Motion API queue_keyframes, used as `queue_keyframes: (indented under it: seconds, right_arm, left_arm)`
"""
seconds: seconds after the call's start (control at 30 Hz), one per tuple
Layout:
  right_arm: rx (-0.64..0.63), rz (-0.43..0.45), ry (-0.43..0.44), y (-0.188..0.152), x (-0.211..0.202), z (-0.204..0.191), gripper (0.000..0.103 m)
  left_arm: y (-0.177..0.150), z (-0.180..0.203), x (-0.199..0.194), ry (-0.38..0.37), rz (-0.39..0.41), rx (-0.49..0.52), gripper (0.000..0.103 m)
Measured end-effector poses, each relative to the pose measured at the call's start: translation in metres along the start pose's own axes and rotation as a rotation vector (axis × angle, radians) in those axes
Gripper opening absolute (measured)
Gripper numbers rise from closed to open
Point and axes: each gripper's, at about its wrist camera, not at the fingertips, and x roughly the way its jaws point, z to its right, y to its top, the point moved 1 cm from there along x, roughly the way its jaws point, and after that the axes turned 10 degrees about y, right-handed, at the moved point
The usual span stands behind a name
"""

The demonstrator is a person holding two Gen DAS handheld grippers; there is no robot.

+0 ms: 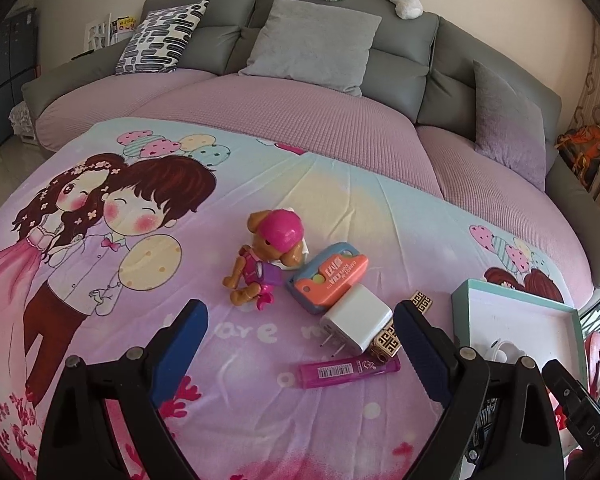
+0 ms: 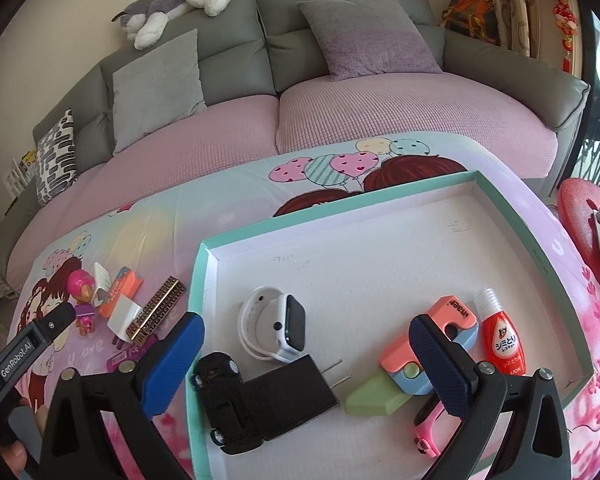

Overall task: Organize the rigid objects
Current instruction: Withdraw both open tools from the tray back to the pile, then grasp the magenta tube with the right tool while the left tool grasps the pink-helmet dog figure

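Sorting run is partway, by the look of it: the teal-rimmed tray (image 2: 198, 280) already collects the white smartwatch (image 2: 278, 326), black toy car (image 2: 224, 400), black plug adapter (image 2: 288, 390), pink-and-blue folding toy knife (image 2: 416, 360), red stain-remover bottle (image 2: 500, 340) and a pink strap (image 2: 426, 432), so it is probably the drop zone. Still loose on the cartoon bedsheet (image 1: 100, 240), clustered at 12 to 1 o'clock of the left gripper (image 1: 300, 344): toy dog with a pink cap (image 1: 268, 256), orange-and-blue case (image 1: 326, 276), white charger (image 1: 358, 316), gold patterned block (image 1: 388, 340), purple lead tube (image 1: 350, 370). Left gripper jaws stand wide, nothing between them, touching nothing. Right gripper (image 2: 304, 360) hangs over the tray with jaws fully spread, holding nothing; car and adapter lie beneath the gap, knife just behind the right-hand finger, contact not clear. Next pick likely the charger or tube, nearest the left jaws.
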Motion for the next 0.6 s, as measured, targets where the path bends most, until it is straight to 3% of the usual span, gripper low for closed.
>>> queue_keyframes:
  seconds: [0.3,0.43,0.5,0.6]
  right_arm:
    - [-0.075,-0.009,0.015,-0.005,0.01,-0.025,0.103]
    - [-0.091,-0.024,0.022,-0.007,0.015,-0.033,0.103]
    - [-0.103,-0.025,0.039,-0.009,0.017,-0.042,0.103]
    - [-0.148,-0.028,0.067,-0.012,0.023,-0.064,0.103]
  left_arm:
    - [0.013,-0.041,-0.011,0.05,0.091,-0.072,0.094]
    - [0.015,-0.06,-0.006,0.051,0.076,-0.117,0.095]
    - [0.015,-0.068,-0.004,0.059,0.075,-0.13,0.102]
    - [0.016,-0.077,-0.002,0.079,0.083,-0.131,0.103]
